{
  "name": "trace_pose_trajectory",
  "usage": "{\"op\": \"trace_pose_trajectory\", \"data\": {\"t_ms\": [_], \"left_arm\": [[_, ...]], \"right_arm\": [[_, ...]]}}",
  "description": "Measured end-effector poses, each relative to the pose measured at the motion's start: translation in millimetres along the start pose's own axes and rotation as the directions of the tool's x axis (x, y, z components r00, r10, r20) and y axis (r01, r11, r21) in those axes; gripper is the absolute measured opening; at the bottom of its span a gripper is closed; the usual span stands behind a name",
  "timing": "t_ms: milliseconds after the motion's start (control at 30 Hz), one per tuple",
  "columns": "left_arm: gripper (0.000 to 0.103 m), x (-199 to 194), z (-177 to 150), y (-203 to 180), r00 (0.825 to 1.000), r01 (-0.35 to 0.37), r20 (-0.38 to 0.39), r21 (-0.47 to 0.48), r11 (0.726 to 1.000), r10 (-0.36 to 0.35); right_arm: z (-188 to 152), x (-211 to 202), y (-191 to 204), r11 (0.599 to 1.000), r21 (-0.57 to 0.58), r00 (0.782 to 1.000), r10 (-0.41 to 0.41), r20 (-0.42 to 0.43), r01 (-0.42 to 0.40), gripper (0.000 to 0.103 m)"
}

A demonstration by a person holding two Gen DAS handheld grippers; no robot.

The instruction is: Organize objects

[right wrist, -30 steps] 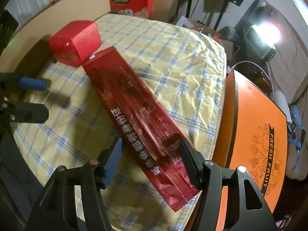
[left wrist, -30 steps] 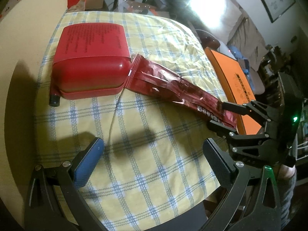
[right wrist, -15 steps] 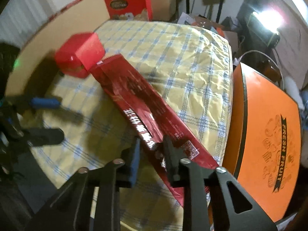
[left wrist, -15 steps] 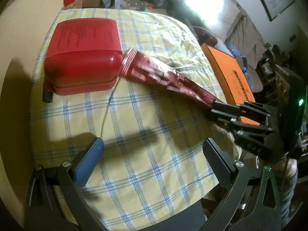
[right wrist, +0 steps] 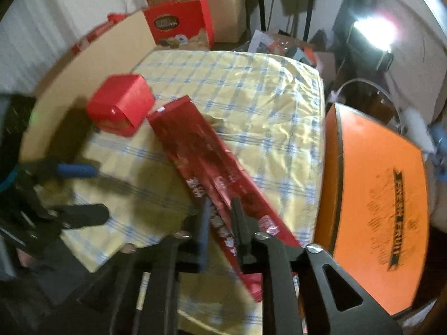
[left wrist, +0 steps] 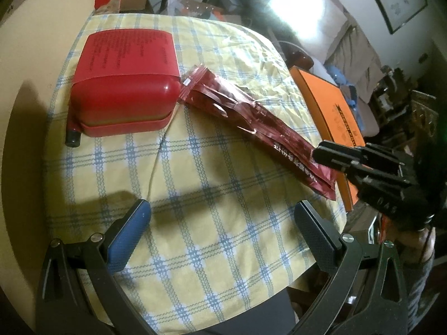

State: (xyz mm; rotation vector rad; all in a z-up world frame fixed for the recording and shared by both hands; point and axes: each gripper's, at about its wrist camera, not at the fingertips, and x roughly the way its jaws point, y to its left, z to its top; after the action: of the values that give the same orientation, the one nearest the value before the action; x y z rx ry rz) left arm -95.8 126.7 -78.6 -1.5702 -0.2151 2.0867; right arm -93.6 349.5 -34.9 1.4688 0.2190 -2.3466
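A long dark red snack packet (left wrist: 251, 117) lies slantwise on the yellow checked tablecloth (left wrist: 195, 195), its far end touching a red lidded box (left wrist: 123, 97). My right gripper (right wrist: 222, 212) pinches the packet (right wrist: 195, 145) near its near end and holds that end a little off the cloth; its jaws are opening slightly with the packet still between the pads. In the left wrist view the right gripper (left wrist: 318, 156) reaches in from the right. My left gripper (left wrist: 220, 209) hovers open over bare cloth, short of the box (right wrist: 120, 109), holding nothing.
An orange "Fresh Fruit" box (right wrist: 377, 195) stands just off the table's right edge. A tan cardboard sheet (left wrist: 28, 55) lines the left side. A red carton (right wrist: 178, 25) and other boxes stand behind the table. A bright lamp glares at upper right.
My right gripper closed from wide open onto the packet's near end and lifted it, crumpling it narrower. The left gripper has stayed still and open.
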Motion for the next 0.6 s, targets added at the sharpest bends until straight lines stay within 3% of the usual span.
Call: {"op": "trace_pose_trajectory", "data": {"t_ms": [33,67,267,600], "left_arm": [[0.102,0,0,0,1.0,-0.001,0.001,0.0,1.0,0.001],[0.102,-1,0,0,1.0,-0.004,0.002,-0.001,1.0,0.004],[0.102,-3,2,3,1.0,-0.023,0.008,0.001,1.0,0.023],[0.102,-1,3,3,1.0,-0.022,0.004,-0.001,1.0,0.022]], "right_arm": [[0,3,-1,1.0,-0.01,1.0,-0.007,-0.004,0.007,0.048],[-1,4,-1,1.0,-0.021,1.0,-0.021,-0.004,0.021,0.055],[-7,16,-2,0.992,-0.097,0.996,-0.087,-0.024,0.084,0.068],[-17,35,1,0.983,-0.158,0.992,-0.11,-0.068,0.098,0.068]]}}
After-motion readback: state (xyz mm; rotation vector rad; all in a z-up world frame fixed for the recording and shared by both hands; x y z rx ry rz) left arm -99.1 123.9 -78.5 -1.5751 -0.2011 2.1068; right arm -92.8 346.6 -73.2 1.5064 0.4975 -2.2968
